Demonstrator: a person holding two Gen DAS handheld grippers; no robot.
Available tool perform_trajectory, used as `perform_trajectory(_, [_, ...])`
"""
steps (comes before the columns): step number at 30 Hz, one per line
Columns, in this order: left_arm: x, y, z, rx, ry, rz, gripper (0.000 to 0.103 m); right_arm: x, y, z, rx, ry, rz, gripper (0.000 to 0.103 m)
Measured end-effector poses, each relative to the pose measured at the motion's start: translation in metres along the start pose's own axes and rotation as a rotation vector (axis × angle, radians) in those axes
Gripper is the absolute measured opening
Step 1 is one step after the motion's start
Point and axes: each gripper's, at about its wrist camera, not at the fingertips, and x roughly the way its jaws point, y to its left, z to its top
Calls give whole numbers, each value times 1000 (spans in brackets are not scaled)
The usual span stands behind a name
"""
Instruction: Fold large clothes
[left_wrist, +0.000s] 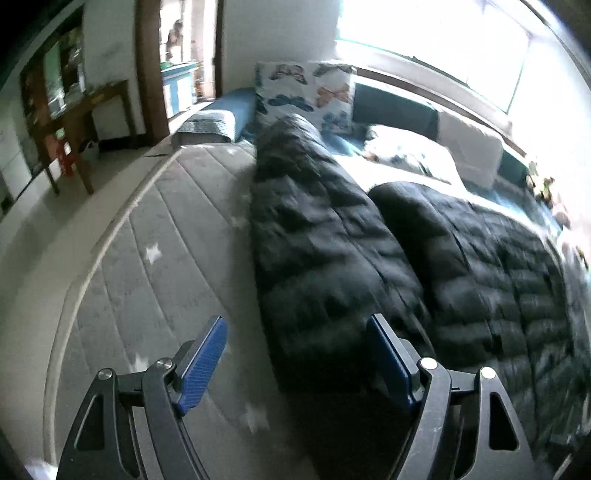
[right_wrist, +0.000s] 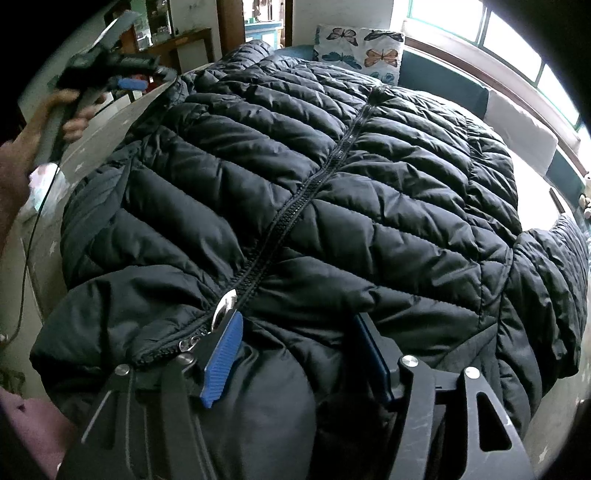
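The black puffer jacket (right_wrist: 295, 206) lies spread, front up and zipped, on the grey mattress (left_wrist: 147, 258); it looks light, soft and puffy, with a smooth shell that may slip, so a seam, the hem or a sleeve end seems the better place to grip. The left gripper (left_wrist: 295, 354) hangs with jaws apart and empty, bare mattress at its 9 o'clock giving room, the sleeve (left_wrist: 314, 221) at 12. The right gripper (right_wrist: 299, 354) is spread wide over the collar beside the zipper pull (right_wrist: 225, 308), holding nothing.
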Motion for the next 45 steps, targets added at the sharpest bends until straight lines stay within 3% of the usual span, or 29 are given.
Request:
perform_trajectory(4, [32, 22, 34, -99, 19, -100, 82, 2, 0, 2, -4, 8, 3, 69])
perform_trajectory(7, [56, 32, 54, -142, 32, -112, 82, 3, 0, 4, -7, 14, 5, 71])
perform_trajectory(12, [95, 51, 80, -247, 58, -223, 83, 6, -1, 7, -22, 22, 7, 74])
perform_trajectory(15, [114, 63, 88, -295, 76, -243, 83, 8, -2, 8, -28, 26, 6, 78])
perform_trajectory(18, [130, 78, 91, -374, 103, -369, 83, 9, -4, 9, -32, 28, 6, 82])
perform_trajectory(22, [142, 86, 94, -418, 97, -477, 83, 10, -5, 10, -33, 29, 5, 85])
perform_trajectory(25, [146, 86, 95, -431, 63, -494, 69, 11, -6, 10, -33, 25, 5, 88])
perform_trajectory(26, [147, 84, 96, -419, 57, -495, 50, 12, -7, 10, -33, 24, 4, 89])
perform_trajectory(27, [144, 81, 94, -408, 52, -481, 32, 12, -7, 11, -32, 25, 2, 89])
perform_trajectory(29, [131, 78, 94, -376, 0, -375, 10, 13, -7, 12, -33, 27, -2, 91])
perform_trajectory(31, [106, 77, 94, -367, -66, -296, 8, 14, -7, 13, -36, 32, -7, 91])
perform_trajectory(37, [-12, 109, 84, -326, -392, -8, 8, 8, -3, 19, -57, 27, -22, 91])
perform_trajectory(39, [-10, 116, 76, -285, -373, 91, 8, 12, 0, 19, -63, 21, -4, 91])
perform_trajectory(42, [31, 134, 64, -292, -227, 158, 8, 21, 1, 19, -69, 25, 5, 92])
perform_trajectory(45, [46, 144, 57, -292, -178, 145, 15, 17, -1, 19, -67, 34, 17, 92])
